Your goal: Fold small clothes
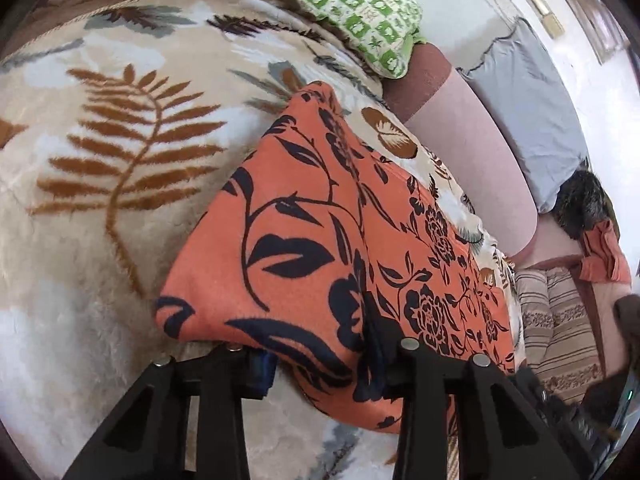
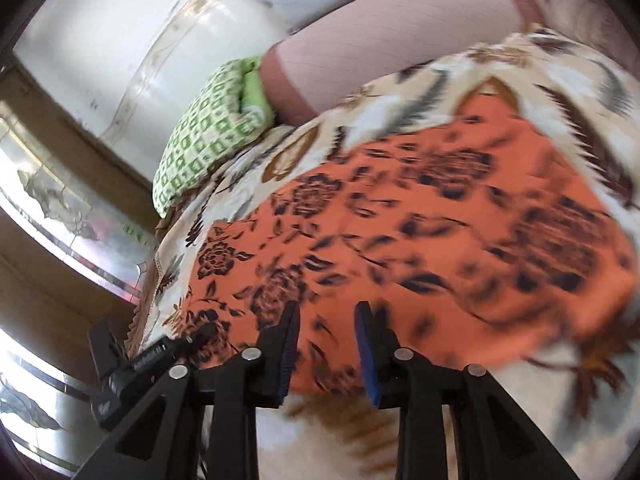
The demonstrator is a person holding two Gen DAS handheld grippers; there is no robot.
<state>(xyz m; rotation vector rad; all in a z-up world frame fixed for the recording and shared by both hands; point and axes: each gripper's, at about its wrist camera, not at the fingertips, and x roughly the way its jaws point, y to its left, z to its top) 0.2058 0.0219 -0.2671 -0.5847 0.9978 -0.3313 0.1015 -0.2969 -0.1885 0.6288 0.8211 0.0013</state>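
L claw (image 1: pixel 320 364): jaws straddle the near hem of the orange floral garment (image 1: pixel 320 240), cloth bunched btwn them; can't tell if the pads actually bite. R claw (image 2: pixel 327 348): jaws part open, blue pads clear, hovering just over the garment's near edge, nothing held. Garment lies folded on the leaf-print blanket (image 1: pixel 100 128) on the bed, green pillow (image 1: pixel 352 4) well beyond. Judgement: thin, light, floppy, prob. a bit slick, so it'll sag and slide. You want hem corners, both layers pinched together, w/ hands apart.
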